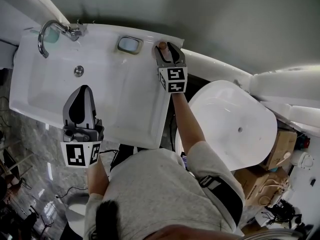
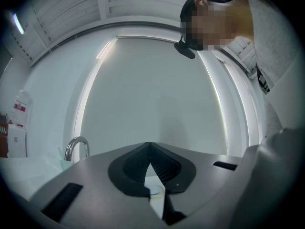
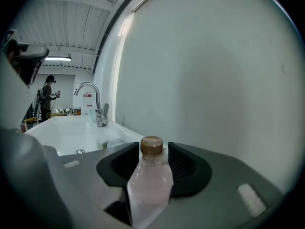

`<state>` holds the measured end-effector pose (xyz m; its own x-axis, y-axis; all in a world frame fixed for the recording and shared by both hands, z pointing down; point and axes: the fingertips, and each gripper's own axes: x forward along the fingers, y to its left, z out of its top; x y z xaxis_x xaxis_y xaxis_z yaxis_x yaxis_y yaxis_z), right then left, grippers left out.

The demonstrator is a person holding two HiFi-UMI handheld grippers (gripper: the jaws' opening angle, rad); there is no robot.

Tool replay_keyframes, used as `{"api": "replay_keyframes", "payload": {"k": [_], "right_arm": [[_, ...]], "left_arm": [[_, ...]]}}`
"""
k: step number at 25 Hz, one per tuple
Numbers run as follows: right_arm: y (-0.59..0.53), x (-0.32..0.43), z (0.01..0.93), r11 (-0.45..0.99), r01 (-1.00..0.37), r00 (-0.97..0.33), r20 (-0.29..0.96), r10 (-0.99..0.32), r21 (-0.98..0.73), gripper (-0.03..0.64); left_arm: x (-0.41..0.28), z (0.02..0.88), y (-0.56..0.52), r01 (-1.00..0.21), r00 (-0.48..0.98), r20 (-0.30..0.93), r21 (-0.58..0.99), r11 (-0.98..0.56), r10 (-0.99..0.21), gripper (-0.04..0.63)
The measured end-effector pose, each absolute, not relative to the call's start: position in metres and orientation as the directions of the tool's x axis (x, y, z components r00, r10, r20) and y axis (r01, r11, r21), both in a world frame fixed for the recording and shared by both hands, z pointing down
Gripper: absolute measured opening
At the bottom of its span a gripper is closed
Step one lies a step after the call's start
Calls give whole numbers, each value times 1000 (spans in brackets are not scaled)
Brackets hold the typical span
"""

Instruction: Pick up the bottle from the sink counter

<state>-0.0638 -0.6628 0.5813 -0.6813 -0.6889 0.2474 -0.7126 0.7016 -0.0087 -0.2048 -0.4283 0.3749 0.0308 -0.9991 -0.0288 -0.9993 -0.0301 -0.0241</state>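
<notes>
- My right gripper stands wide open around the bottle. The bottle is upright between the jaws, brown cap level with my tips, and as far as I can see neither pad presses on it.
- My left gripper is closed on nothing, hanging over the basin well off to my left.
- Risk: the bottle sits at the far corner of the bench. If one pad lands first, it could tip or skate off the edge to my right, toward the white tub.
- Risk: closing near the narrow neck rather than the body could let the clear plastic slip when I lift.
- The wall is just past my tips, so there is little room to push deeper.
- An oval dish lies just to my left, and the faucet is farther along; neither blocks a straight lift.
</notes>
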Motion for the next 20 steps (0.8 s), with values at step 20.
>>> {"api": "replay_keyframes", "payload": {"k": [20], "right_arm": [[-682, -82, 582, 648, -760, -618, 262, -741, 41, 146]], "left_arm": [[-215, 384, -420, -1000, -22, 0, -19, 22, -1000, 8]]}}
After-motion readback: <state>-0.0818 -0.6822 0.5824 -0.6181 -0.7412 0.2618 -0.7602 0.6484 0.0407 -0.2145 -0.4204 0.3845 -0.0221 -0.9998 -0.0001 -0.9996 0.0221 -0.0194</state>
